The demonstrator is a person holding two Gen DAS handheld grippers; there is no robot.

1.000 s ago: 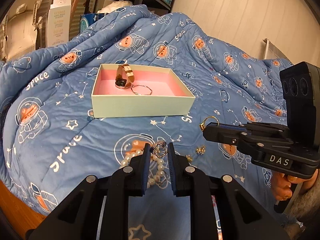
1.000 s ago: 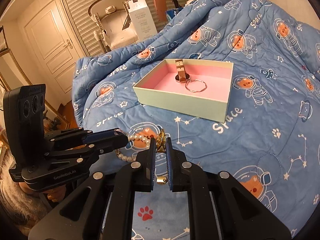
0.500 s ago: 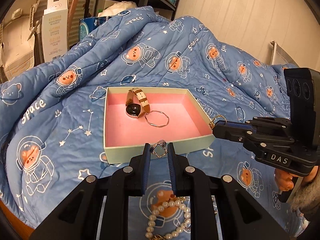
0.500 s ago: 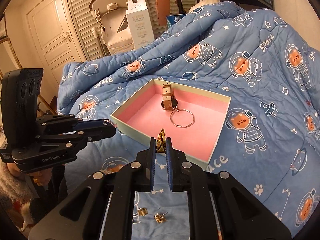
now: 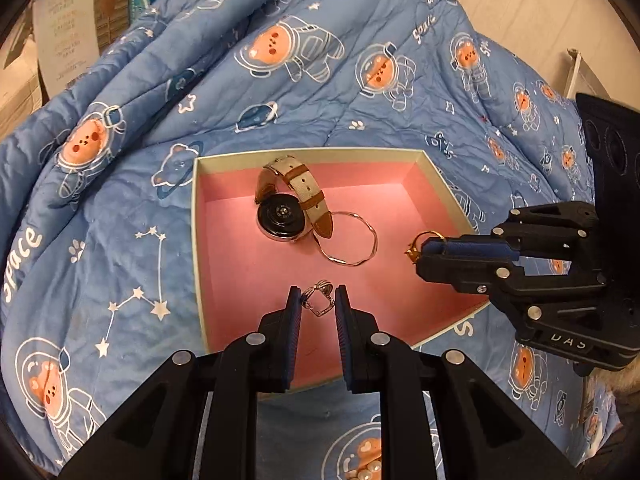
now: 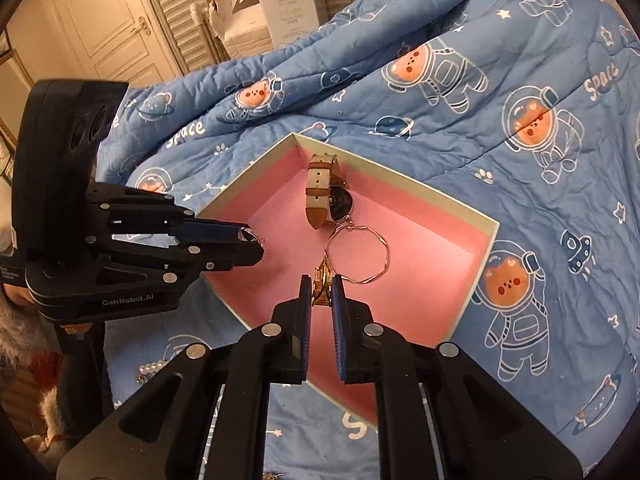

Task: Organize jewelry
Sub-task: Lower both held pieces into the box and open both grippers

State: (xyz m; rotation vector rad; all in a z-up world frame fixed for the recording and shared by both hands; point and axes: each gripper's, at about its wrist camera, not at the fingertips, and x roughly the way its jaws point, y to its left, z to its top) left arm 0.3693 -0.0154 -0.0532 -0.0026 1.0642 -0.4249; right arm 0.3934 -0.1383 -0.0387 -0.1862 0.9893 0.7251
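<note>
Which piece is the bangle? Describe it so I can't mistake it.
Find the pink-lined box on the blue quilt. Beside the watch lies the bangle: a thin, wavy silver hoop, far larger than the rings in the claws.

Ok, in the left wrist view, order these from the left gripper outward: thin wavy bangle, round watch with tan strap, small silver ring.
1. Small silver ring, between the left gripper fingertips.
2. Thin wavy bangle, ahead, slightly right.
3. Round watch with tan strap, farther, ahead-left.

Warm indoor light, soft shadows, fisheye-warped dark corners
</note>
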